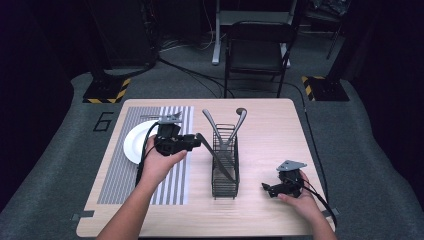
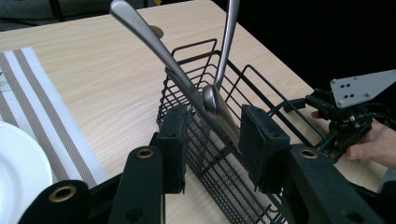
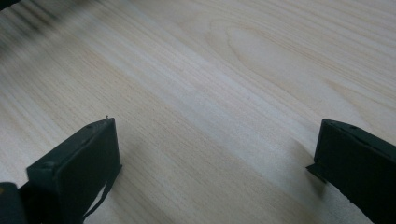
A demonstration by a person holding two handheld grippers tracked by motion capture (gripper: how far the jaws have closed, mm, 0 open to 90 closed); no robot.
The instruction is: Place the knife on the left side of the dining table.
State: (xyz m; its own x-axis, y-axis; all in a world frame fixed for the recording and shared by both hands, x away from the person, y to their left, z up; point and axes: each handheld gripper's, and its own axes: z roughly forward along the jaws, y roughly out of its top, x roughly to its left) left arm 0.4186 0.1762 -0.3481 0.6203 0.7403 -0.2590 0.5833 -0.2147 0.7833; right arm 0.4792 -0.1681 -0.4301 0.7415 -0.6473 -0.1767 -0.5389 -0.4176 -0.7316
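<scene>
Overhead, the light wooden surface (image 1: 265, 130) carries a striped grey-and-white placemat (image 1: 127, 165) on its left side, with a white plate (image 1: 134, 145) lying on it. A black wire caddy (image 1: 225, 167) stands near the middle, two metal utensils leaning out of it: one handle (image 1: 210, 122) tilts left, the other (image 1: 240, 122) tilts right. The left claw (image 1: 207, 145), held in the left hand (image 1: 160, 165), reaches across the mat's right edge toward the caddy's left wall; how far it is parted cannot be told from this height. The right claw (image 1: 267, 188) sits low near the surface's front right, in the right hand (image 1: 300, 200), well apart from the caddy. A black chair (image 1: 257, 47) stands beyond the far edge.

Left gripper view: left claw (image 2: 217, 151) parted, pads either side of the caddy (image 2: 224, 93) rim, holding nothing. The two utensil handles (image 2: 149, 37) (image 2: 229, 37) cross just ahead of the pads. Plate (image 2: 18, 168) at lower left, placemat (image 2: 42, 107) beside it. Right hand (image 2: 373, 144) with its gripper at far right.

Right gripper view: right claw (image 3: 215, 158) wide apart over bare wood (image 3: 210, 70), nothing between its pads.
</scene>
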